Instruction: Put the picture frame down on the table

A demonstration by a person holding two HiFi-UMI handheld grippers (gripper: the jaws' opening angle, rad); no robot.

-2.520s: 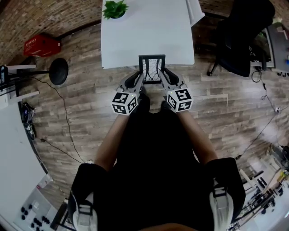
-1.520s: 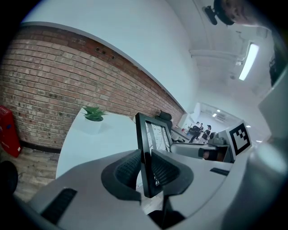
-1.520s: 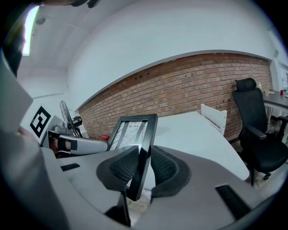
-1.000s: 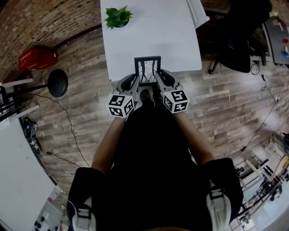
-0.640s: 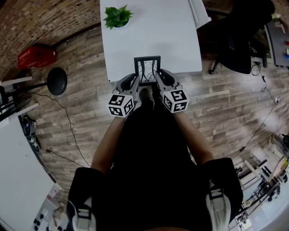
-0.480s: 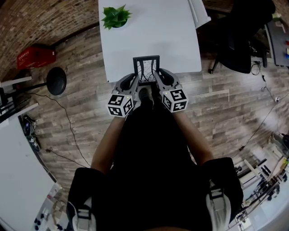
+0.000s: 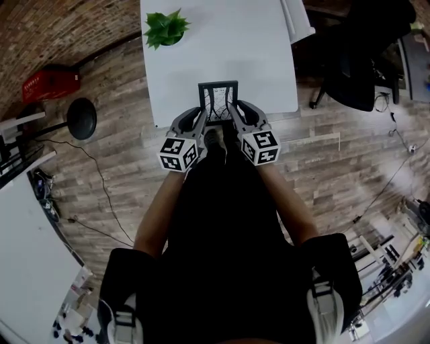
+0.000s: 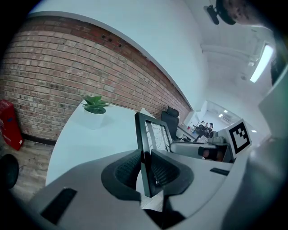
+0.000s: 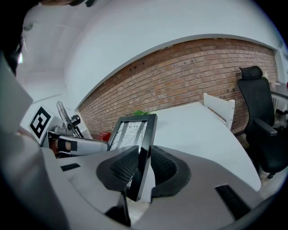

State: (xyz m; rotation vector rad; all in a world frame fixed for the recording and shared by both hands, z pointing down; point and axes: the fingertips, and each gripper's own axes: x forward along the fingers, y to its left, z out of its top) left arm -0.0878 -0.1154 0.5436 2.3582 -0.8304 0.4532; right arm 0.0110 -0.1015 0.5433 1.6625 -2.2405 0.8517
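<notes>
A black picture frame (image 7: 218, 102) with a line drawing hangs upright over the near edge of the white table (image 7: 222, 47). My left gripper (image 7: 200, 119) is shut on its left border, the frame (image 8: 150, 143) pinched edge-on between the ribbed pads. My right gripper (image 7: 235, 117) is shut on the right border, where the frame (image 9: 135, 134) stands between the pads. The frame's lower edge looks raised off the tabletop; whether it touches is hidden by the grippers.
A potted green plant (image 7: 164, 28) stands at the table's far left corner. White sheets (image 7: 299, 17) lie at the far right corner. A black office chair (image 7: 356, 54) is right of the table. A red box (image 7: 48, 82) and a black round base (image 7: 80, 117) sit on the wooden floor at left.
The view has shifted so more of the table lies beneath the frame. Both grippers have kept their hold on the frame's sides throughout.
</notes>
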